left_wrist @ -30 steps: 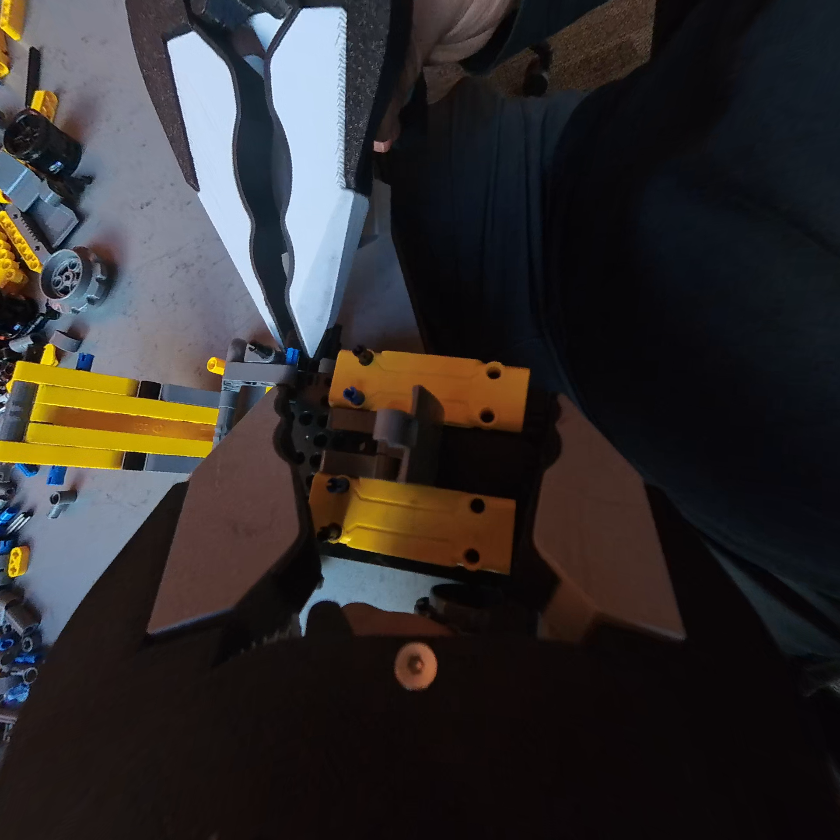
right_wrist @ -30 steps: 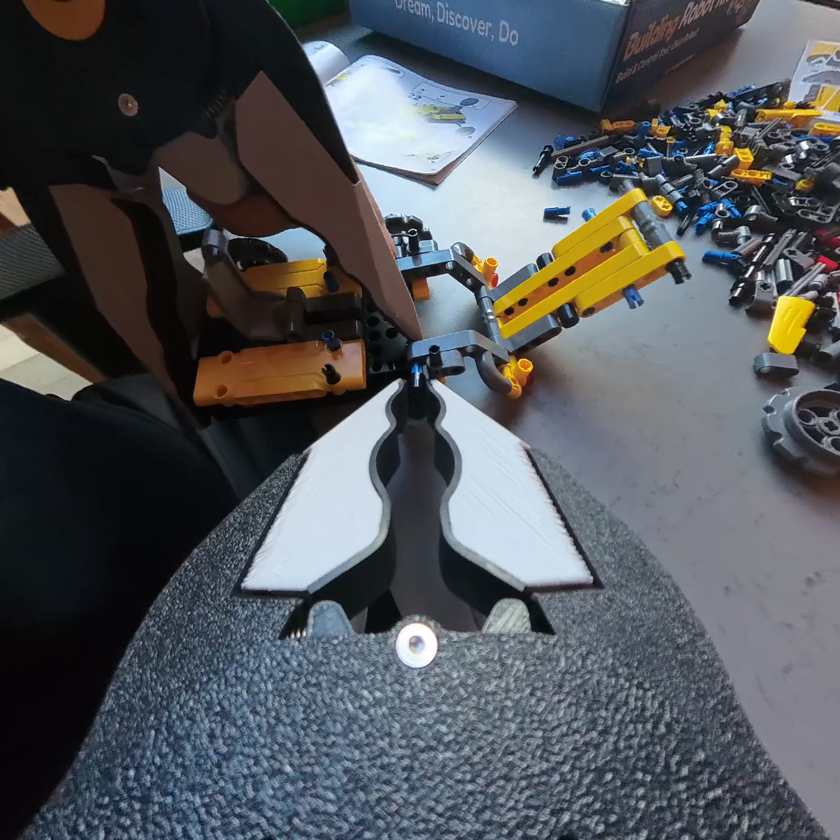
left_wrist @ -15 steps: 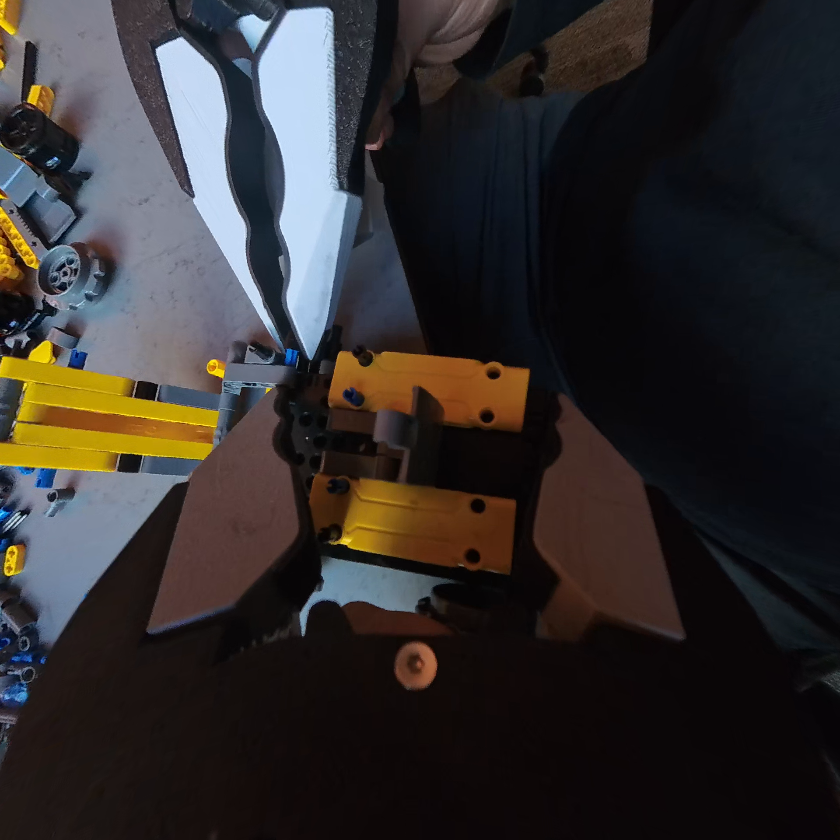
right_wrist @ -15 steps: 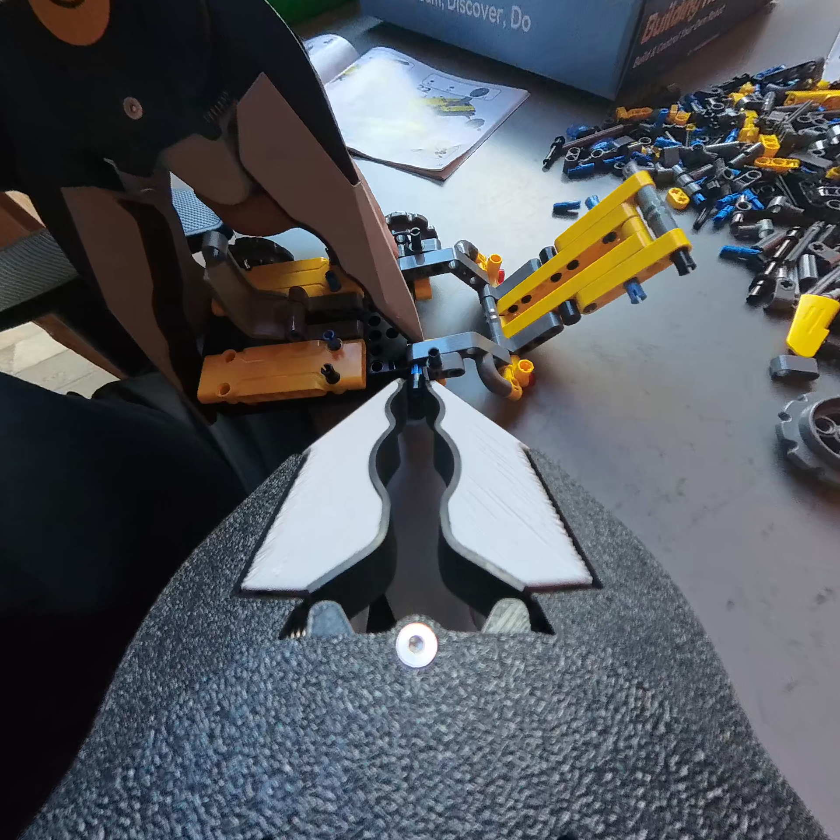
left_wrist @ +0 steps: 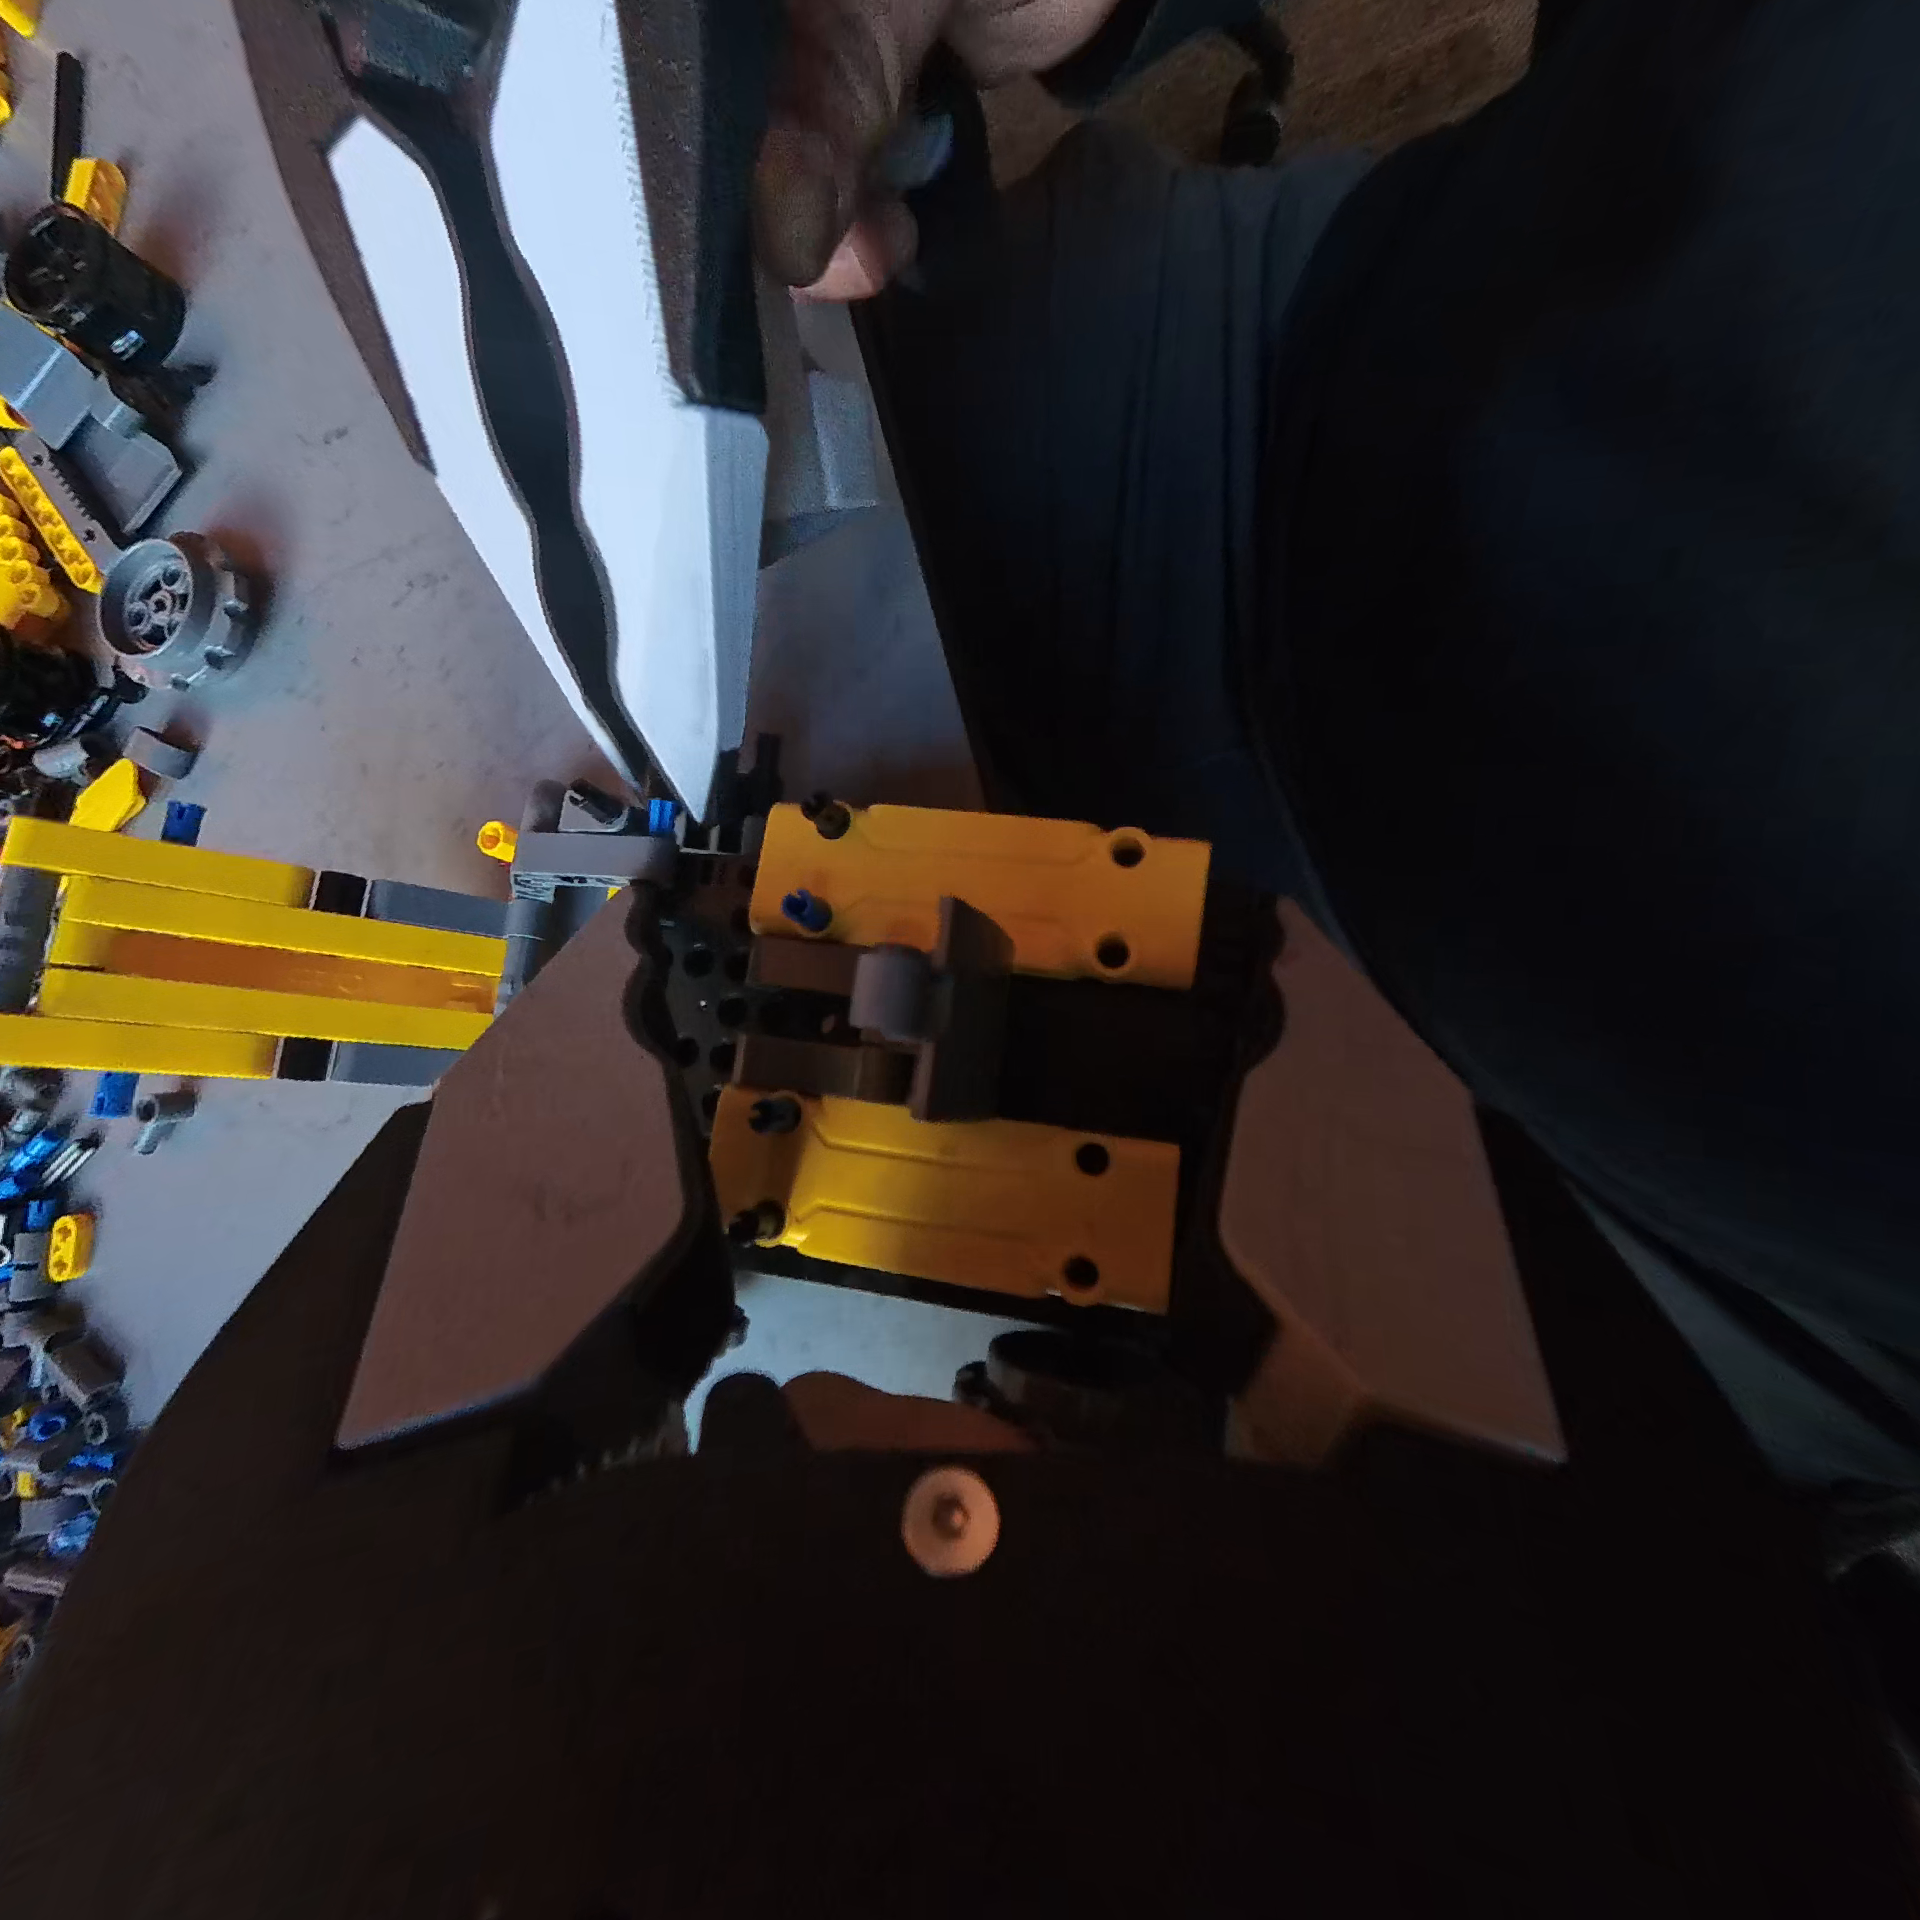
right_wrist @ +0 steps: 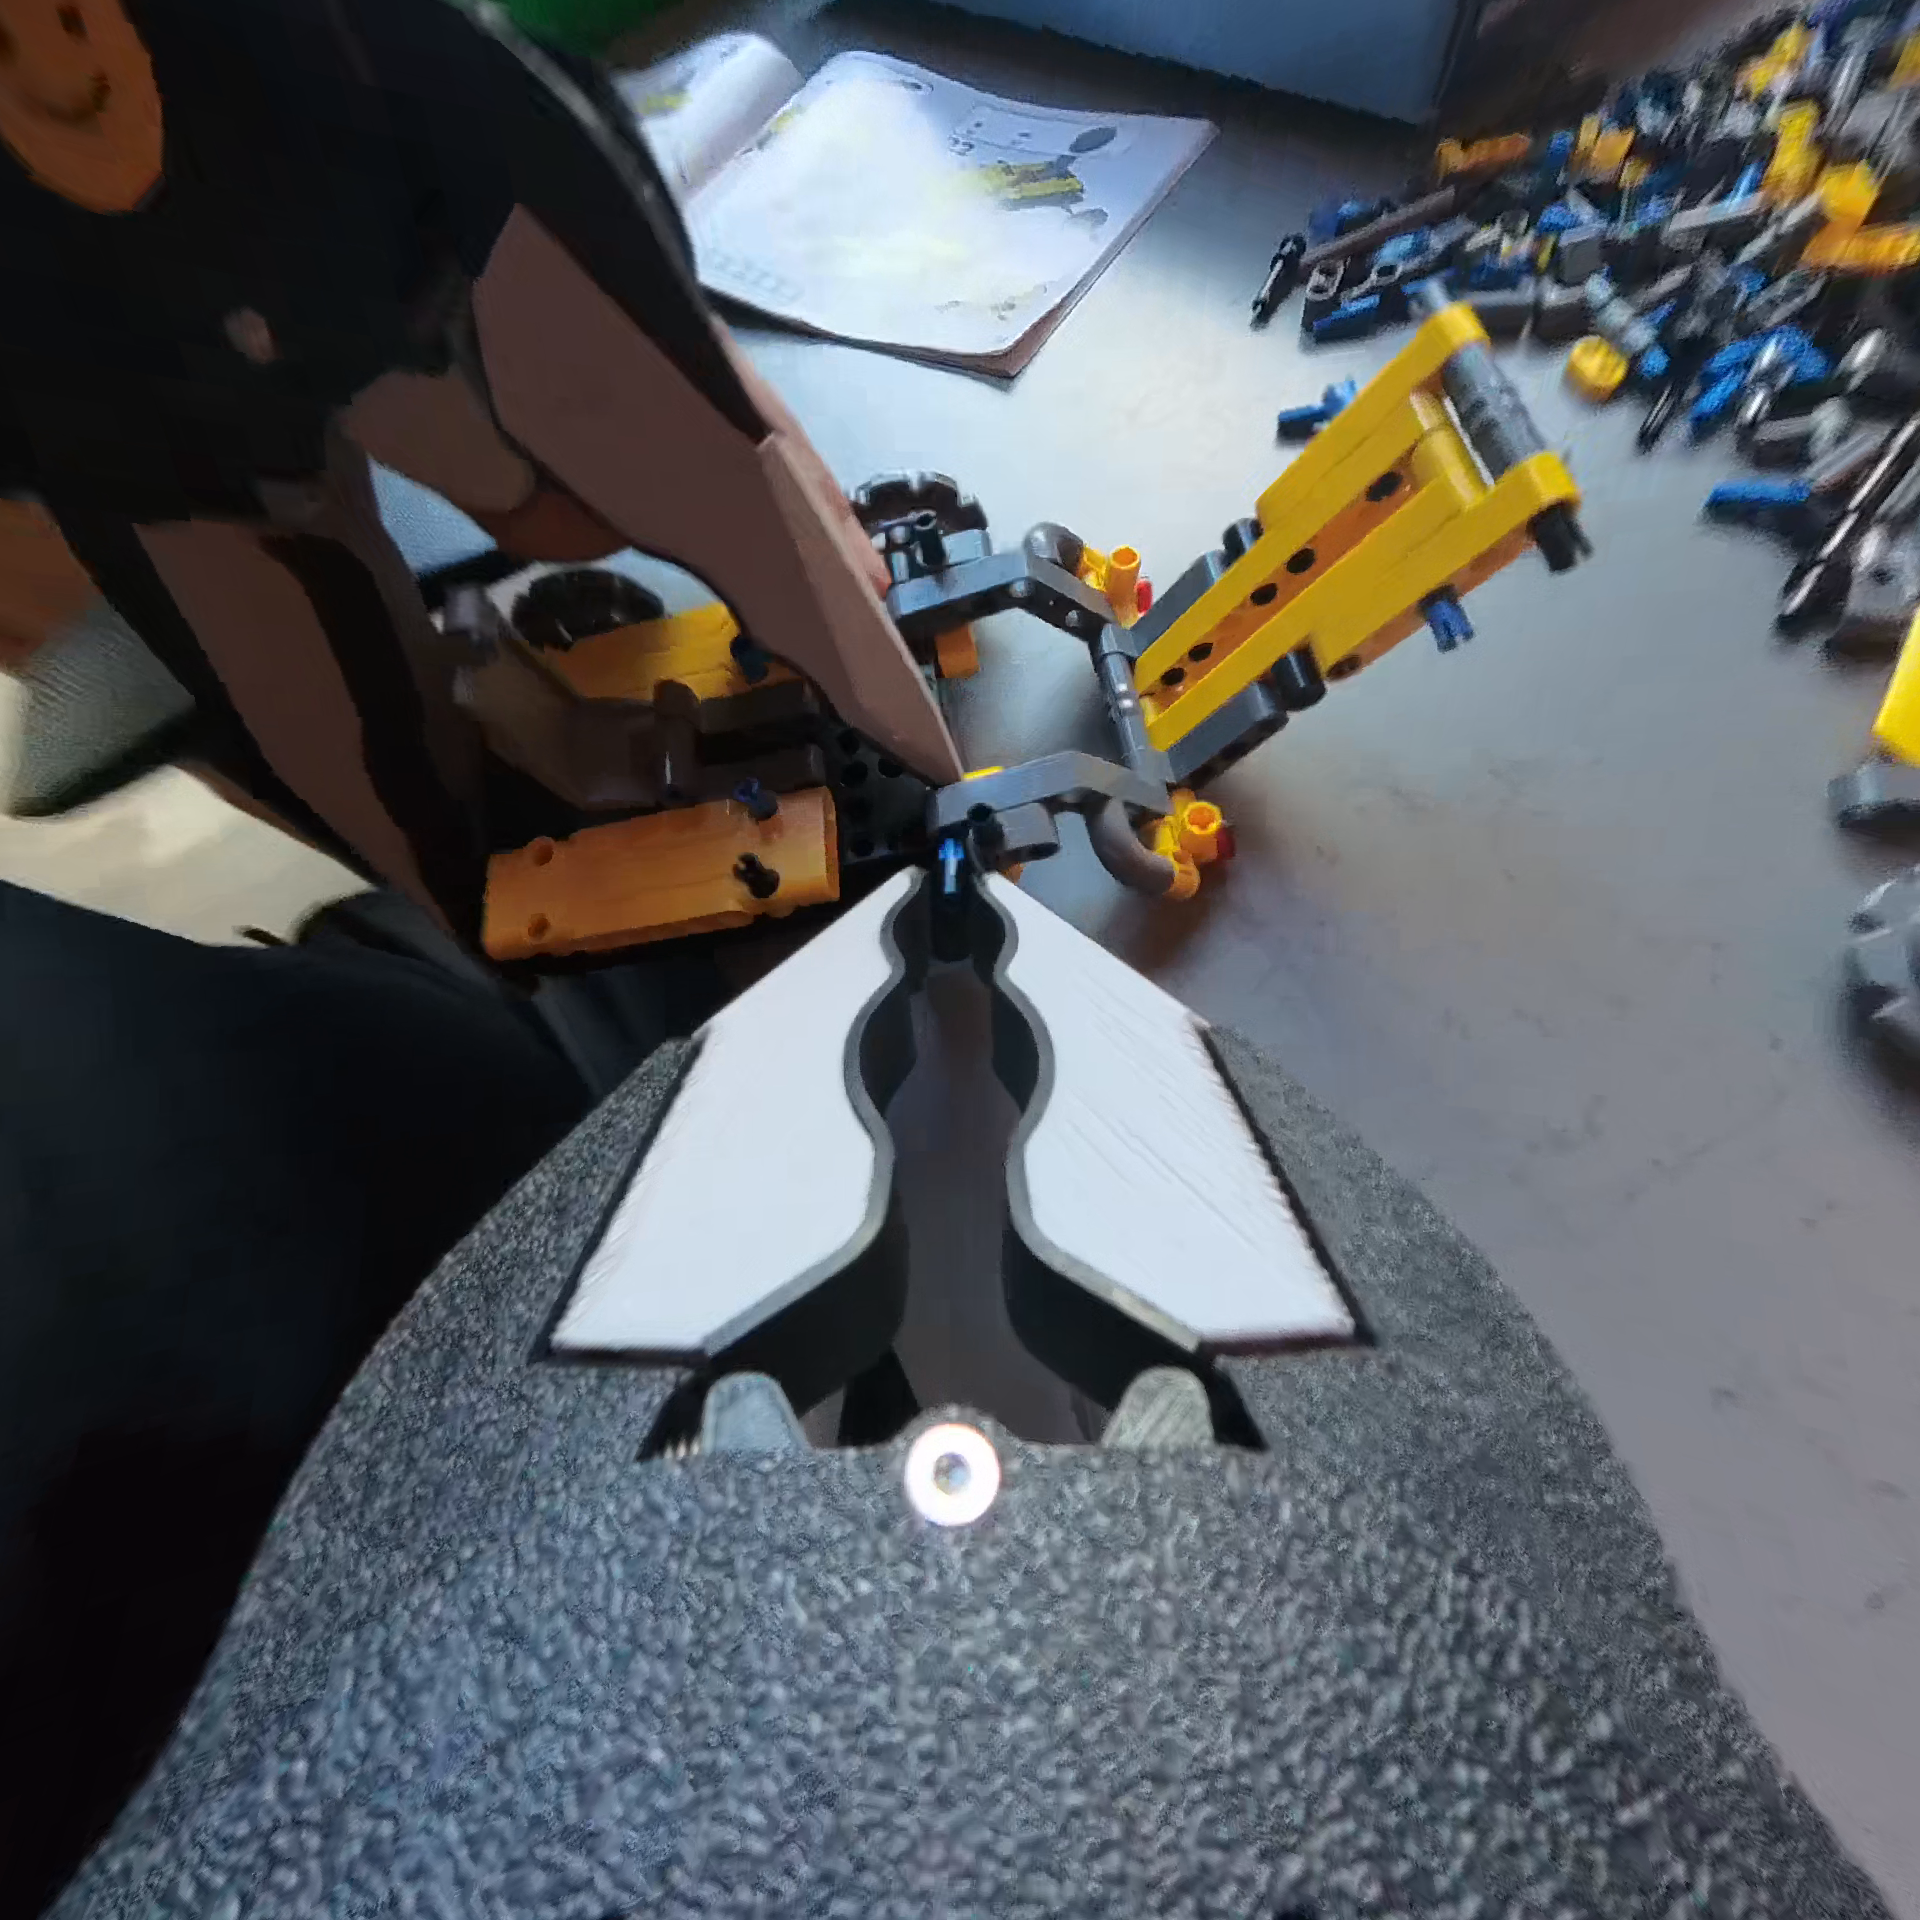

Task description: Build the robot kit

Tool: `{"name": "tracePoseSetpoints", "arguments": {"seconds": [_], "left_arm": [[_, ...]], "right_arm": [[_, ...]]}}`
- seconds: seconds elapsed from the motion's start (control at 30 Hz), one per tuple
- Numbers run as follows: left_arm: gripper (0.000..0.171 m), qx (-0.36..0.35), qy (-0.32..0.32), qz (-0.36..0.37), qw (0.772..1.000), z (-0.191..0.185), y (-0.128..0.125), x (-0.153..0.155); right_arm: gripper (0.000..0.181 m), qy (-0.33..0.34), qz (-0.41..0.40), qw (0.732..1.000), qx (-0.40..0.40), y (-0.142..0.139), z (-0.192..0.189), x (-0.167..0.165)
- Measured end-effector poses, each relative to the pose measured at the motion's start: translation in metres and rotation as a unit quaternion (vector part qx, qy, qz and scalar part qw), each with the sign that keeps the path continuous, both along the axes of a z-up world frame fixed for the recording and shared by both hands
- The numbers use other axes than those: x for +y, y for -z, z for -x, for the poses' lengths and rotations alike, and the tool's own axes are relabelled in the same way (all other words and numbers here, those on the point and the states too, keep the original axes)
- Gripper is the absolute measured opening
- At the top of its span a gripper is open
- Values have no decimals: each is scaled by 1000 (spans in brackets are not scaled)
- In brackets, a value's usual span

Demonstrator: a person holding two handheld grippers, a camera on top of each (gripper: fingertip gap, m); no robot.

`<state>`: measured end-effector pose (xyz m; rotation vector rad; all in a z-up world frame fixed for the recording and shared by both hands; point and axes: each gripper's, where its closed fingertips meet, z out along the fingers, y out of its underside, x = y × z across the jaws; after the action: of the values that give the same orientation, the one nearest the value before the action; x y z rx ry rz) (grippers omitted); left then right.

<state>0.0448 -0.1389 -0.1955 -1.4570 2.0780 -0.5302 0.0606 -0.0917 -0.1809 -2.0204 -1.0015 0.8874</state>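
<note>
Grey tabletop strewn with loose parts. Left view: the left gripper [left_wrist: 956, 1049] clamps the yellow-and-black brick model [left_wrist: 966, 1049] between its fingers, long axis crosswise; the model's underside is hidden.

Right view: the right gripper [right_wrist: 951, 894], fingers nearly together, pinches a blue pin [right_wrist: 948, 864] at the model's near edge, dead ahead; far parts blur.

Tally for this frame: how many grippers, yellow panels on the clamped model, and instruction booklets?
Grippers: 2, left gripper clamping the model, right gripper pinching a blue pin
Yellow panels: 2, upper yellow panel, lower yellow panel
Booklets: 1, booklet
Total: 5
</note>
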Motion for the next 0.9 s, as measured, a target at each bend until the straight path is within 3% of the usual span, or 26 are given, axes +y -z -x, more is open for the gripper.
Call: {"name": "tracePoseSetpoints", "arguments": {"seconds": [0.07, 0.27, 0.53, 0.8, 0.9], "left_arm": [[108, -5, 1, -2, 1000, -1, 0, 0], [108, -23, -10, 11, 1000, -5, -1, -1], [107, -19, -37, -30, 999, -11, -2, 8], [93, -65, -56, -61, 994, -20, -28, 11], [75, -74, -52, -62, 994, -10, -37, 9]], "right_arm": [[7, 2, 26, 999, 32, 0, 0, -1], [7, 11, -34, 999, 3, 2, -3, -5], [7, 10, -98, 995, -5, -4, -11, -10], [7, 38, -121, 992, 9, -20, -26, -9], [7, 37, -129, 991, 13, -24, -29, -12]]}}
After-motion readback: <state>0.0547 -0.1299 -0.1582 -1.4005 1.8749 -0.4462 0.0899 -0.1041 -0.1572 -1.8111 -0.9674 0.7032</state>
